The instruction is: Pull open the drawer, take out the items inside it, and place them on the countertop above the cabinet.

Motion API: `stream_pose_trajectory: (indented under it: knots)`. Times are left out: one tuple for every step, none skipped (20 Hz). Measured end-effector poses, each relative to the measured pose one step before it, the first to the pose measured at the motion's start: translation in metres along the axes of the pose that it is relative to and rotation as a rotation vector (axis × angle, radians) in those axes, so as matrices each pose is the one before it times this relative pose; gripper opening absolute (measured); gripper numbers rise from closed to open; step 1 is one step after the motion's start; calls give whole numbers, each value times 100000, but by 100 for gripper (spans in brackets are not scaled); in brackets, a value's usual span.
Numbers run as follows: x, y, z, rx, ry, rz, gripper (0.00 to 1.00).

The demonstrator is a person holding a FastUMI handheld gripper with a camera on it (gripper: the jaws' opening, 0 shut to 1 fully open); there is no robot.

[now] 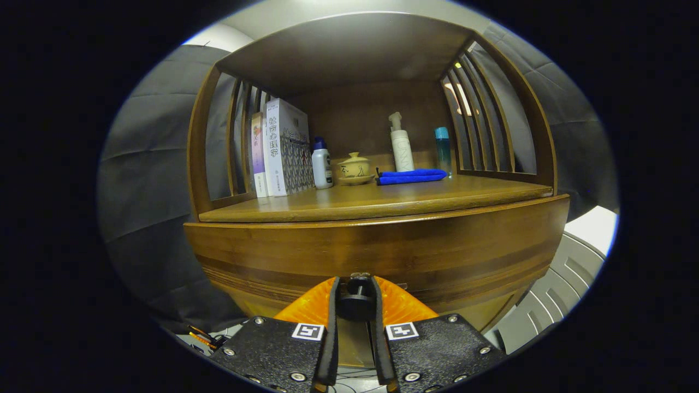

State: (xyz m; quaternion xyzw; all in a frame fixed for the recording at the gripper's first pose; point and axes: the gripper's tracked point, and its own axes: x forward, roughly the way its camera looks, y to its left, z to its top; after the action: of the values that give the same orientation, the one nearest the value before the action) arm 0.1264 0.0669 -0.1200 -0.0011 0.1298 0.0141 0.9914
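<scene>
My gripper (356, 297) was clamped on the knob (357, 299) of the drawer (382, 245), both fingers pressing its sides. The drawer front stood just beyond the fingertips, directly under the countertop (377, 201). On the countertop, well behind the knob, lay a blue cloth (410, 176), books (281, 147) and bottles (402, 144).

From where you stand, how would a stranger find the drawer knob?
Look at the wooden cabinet, below its countertop. On the drawer front sits a small dark round knob, clamped between the tool fingers; it is the only dark part there.
</scene>
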Motion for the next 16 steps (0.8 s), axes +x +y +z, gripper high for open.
stream_pose_trajectory:
  knots:
    - [-433, -15, -34, -573, 136, 35, 27]
    - [-427, 78, -132, -591, 221, 98, 27]
    - [-485, 60, -31, -392, 22, -94, 27]
    - [-491, 53, -180, -196, 525, 11, 27]
    - [-508, 34, -68, -26, 259, 104, 27]
    - [-577, 182, -174, -422, 246, 257, 27]
    - [-563, 48, -81, -1063, 49, 361, 27]
    - [-601, 88, -116, -851, -49, 455, 27]
    - [-521, 69, -116, -200, 37, 412, 27]
    - [-485, 85, -134, -91, 76, 366, 27]
    - [-454, 60, -81, -97, 375, 315, 27]
    - [-480, 30, -222, -22, 546, 196, 27]
    - [-506, 51, -122, 147, 767, 293, 27]
    - [-533, 124, -74, 576, 458, 387, 27]
    - [-520, 83, -113, 154, 409, 404, 27]
    - [-468, 39, -99, 94, 256, 316, 27]
